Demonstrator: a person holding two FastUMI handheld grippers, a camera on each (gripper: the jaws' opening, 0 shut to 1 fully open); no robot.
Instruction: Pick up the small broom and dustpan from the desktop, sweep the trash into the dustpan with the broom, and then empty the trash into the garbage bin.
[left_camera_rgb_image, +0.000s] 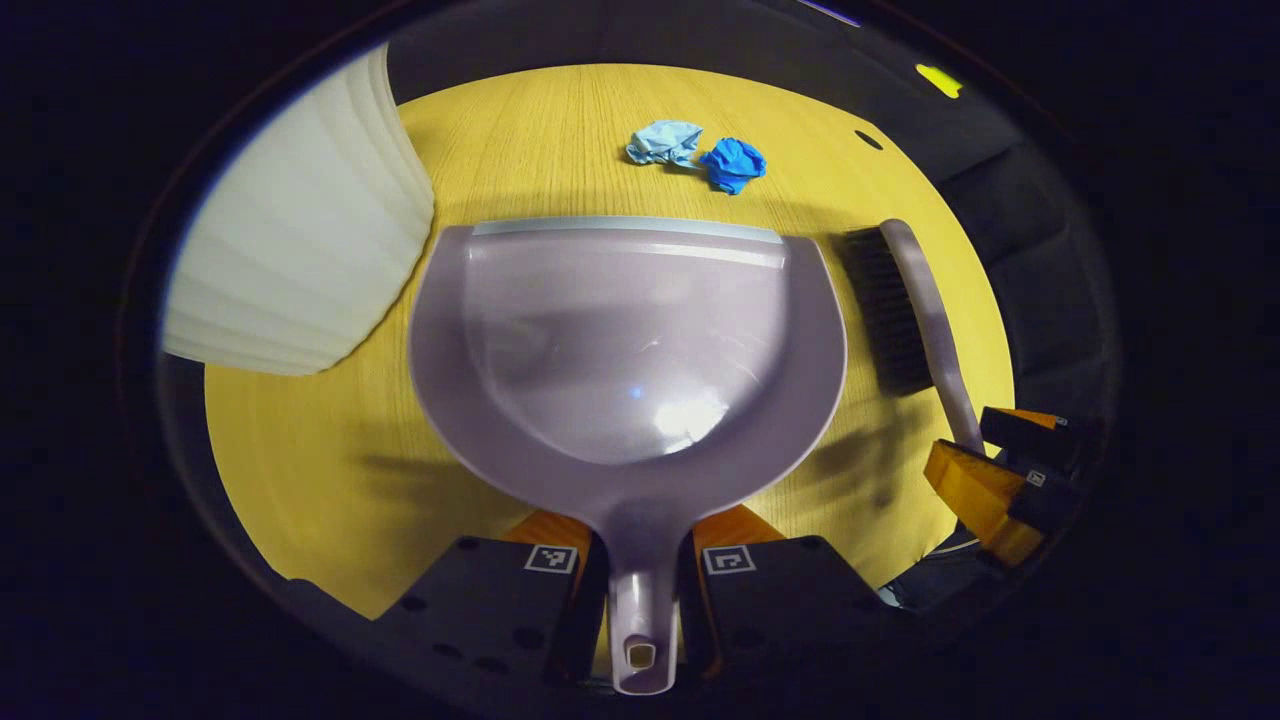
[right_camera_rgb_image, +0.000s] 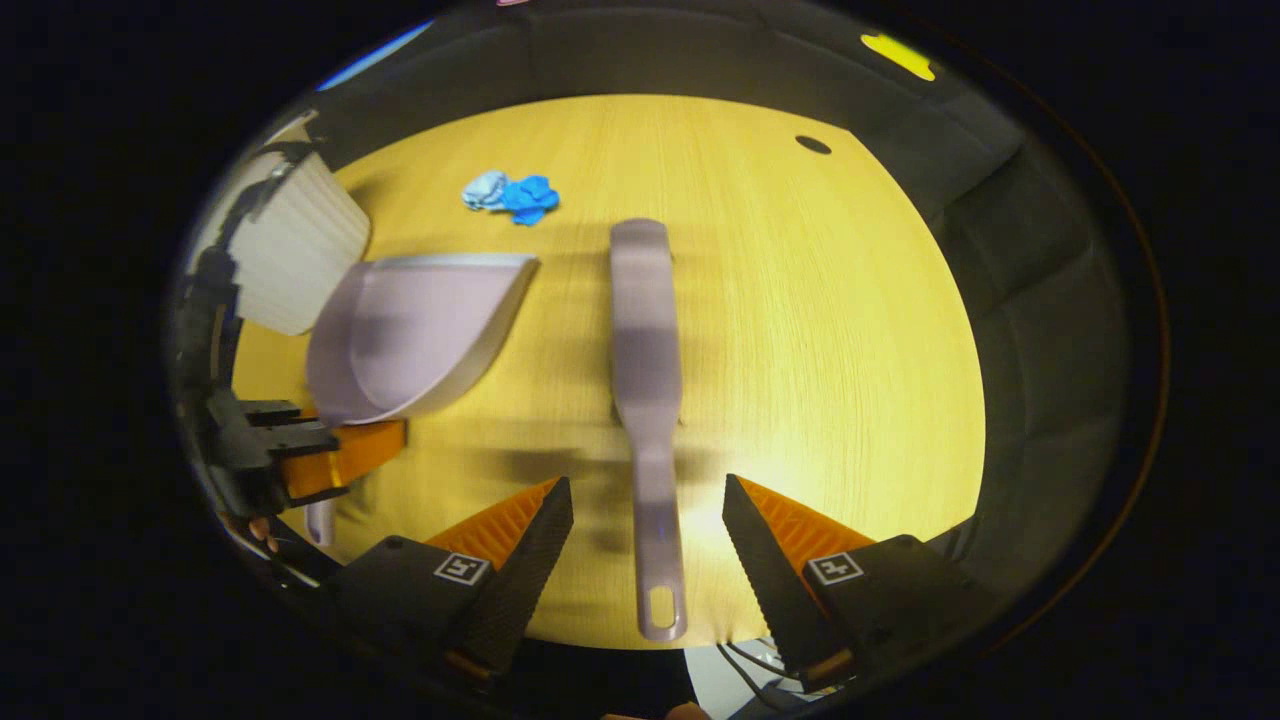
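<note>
Tabletop (left_camera_rgb_image: 300, 450): dustpan taken as landmark.
Garbage bin (left_camera_rgb_image: 300, 230): stood left of dustpan.
Dustpan (left_camera_rgb_image: 620, 340): handle pinched by left claw (left_camera_rgb_image: 640, 580).
Broom (right_camera_rgb_image: 645, 400): laid right of dustpan; handle between spread right claw (right_camera_rgb_image: 648, 540), untouched.
Trash (left_camera_rgb_image: 700, 155): two crumpled wads beyond dustpan.

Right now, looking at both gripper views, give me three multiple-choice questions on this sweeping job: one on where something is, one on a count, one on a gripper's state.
1. Where does the broom lie?
A. on the desk, between the right gripper's open fingers
B. inside the dustpan
C. in the bin

2. How many crumpled trash pieces lie on the desk?
A. none
B. two
C. five

3. What is the left gripper doing?
A. hanging open above the bin
B. squeezing the trash
C. shut on the dustpan handle

Answers:
1 A, the handle runs between spread fingers.
2 B, a pale blue and a darker blue wad.
3 C, both fingers press the handle.
</note>
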